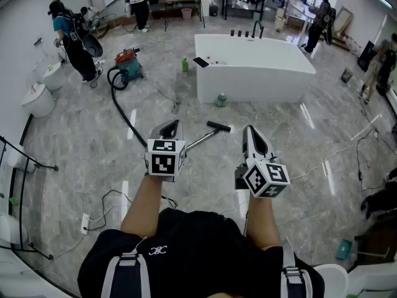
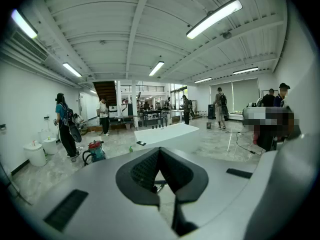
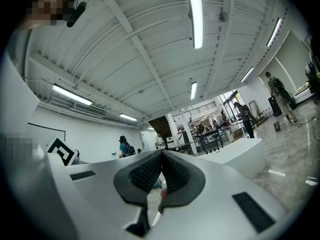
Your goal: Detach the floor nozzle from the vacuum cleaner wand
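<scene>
- The left gripper [image 2: 159,153] has its ribbed black pads [image 2: 142,171] pressed together at the tips, with nothing between them.
- The right gripper [image 3: 161,156] shows the same dark, textured pads meeting, and it holds nothing.
- The floor nozzle [image 1: 218,126], a short black bar, lies at centre frame between and just above both grippers, untouched, at the end of a slim metal wand [image 1: 198,140].
- Glossy grey marble floor [image 1: 87,154] stretches to either side.
- A white tub [image 1: 260,73] edges the upper centre.

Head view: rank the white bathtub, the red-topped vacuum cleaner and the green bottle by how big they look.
1. white bathtub
2. vacuum cleaner
3. green bottle
All lie about equally far, so the order holds.
</scene>
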`<state>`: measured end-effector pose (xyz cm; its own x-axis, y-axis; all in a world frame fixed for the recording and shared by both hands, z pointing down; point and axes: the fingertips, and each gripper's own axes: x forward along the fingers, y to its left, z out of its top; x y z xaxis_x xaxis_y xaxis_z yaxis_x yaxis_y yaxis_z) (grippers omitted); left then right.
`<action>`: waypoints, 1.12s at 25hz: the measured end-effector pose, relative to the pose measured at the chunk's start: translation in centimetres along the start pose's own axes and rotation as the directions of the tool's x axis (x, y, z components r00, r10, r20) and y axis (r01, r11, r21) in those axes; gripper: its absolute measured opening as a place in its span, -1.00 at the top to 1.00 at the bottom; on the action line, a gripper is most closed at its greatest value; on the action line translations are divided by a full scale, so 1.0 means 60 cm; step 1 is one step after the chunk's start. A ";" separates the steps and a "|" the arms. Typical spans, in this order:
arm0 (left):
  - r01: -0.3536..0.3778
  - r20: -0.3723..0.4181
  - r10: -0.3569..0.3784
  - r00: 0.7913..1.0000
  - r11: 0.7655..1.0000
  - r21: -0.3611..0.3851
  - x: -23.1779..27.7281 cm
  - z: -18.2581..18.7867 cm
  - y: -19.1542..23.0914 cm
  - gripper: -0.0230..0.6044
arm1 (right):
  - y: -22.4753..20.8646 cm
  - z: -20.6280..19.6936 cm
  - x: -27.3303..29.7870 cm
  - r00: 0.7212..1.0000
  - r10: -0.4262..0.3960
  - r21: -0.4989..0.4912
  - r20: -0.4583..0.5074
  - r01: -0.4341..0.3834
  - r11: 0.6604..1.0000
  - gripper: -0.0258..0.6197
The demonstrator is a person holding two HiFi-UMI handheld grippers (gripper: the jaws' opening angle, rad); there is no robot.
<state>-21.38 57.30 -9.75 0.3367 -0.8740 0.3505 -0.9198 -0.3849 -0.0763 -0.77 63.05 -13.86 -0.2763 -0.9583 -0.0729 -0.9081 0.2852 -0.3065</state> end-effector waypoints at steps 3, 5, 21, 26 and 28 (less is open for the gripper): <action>-0.013 0.001 0.013 1.000 1.000 -0.005 0.017 0.002 -0.007 0.94 | -0.024 0.000 0.005 1.000 0.005 0.013 0.002 -0.005 1.000 0.88; -0.014 -0.007 0.014 1.000 1.000 0.005 0.029 0.001 -0.016 0.94 | -0.038 -0.001 0.007 1.000 0.008 0.025 0.003 -0.008 1.000 0.88; 0.082 -0.013 -0.082 0.997 0.996 0.035 0.310 0.034 0.028 0.94 | -0.142 -0.060 0.247 0.996 -0.060 -0.066 -0.065 0.056 0.996 0.88; 0.116 -0.027 -0.116 0.993 0.993 0.014 0.457 0.074 0.098 0.94 | -0.167 -0.049 0.419 0.995 -0.073 -0.087 -0.074 0.066 0.994 0.88; 0.119 -0.028 -0.119 0.993 0.993 0.006 0.517 0.095 0.134 0.94 | -0.177 -0.046 0.494 0.994 -0.073 -0.090 -0.085 0.066 0.994 0.88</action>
<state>-17.19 25.39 -4.82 0.4377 -0.8135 0.3829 -0.8719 -0.4880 -0.0401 -0.19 31.65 -10.17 -0.2349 -0.9715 0.0308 -0.9489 0.2223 -0.2242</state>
